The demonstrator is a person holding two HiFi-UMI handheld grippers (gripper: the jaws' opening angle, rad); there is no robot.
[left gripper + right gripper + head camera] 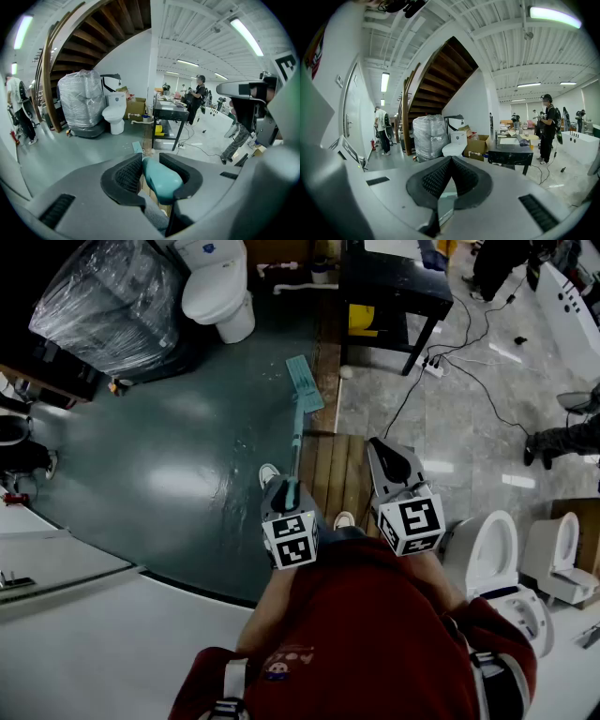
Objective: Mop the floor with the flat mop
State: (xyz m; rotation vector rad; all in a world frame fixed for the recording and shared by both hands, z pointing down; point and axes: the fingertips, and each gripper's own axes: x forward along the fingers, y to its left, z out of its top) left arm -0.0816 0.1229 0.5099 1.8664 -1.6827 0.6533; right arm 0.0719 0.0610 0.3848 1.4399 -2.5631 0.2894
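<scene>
Flat mop (297, 427): it stands on the dark green floor (178, 465) in front of me. Its pad (305, 383) lies flat on the floor, just beside the wooden strip (328, 362) at the right border.
Long axis: the pole runs from my left tongs forward and down to the pad, almost straight away from me and leaning a little to the right in the head view.
Pad direction: the pad seems turned oblique to the pole, not square to it, with its far end pointing toward the toilet (223, 287).
Left tongs (284, 493): clenched on the teal grip (161, 177) at the top end of the pole. The grip sits between both pads.
Right tongs (451, 161): closed with the tips together and nothing between them, held free in the air above the wooden platform (336, 470).
Risk, grip: I hold the pole with one tongs only, at its very end, so I think it can rotate or slip when I push.
Risk, edge: the pad is near the wooden strip and may catch on it.
Risk, surroundings: a wide sweep could hit the toilet or the wrapped bundle (112, 296).
</scene>
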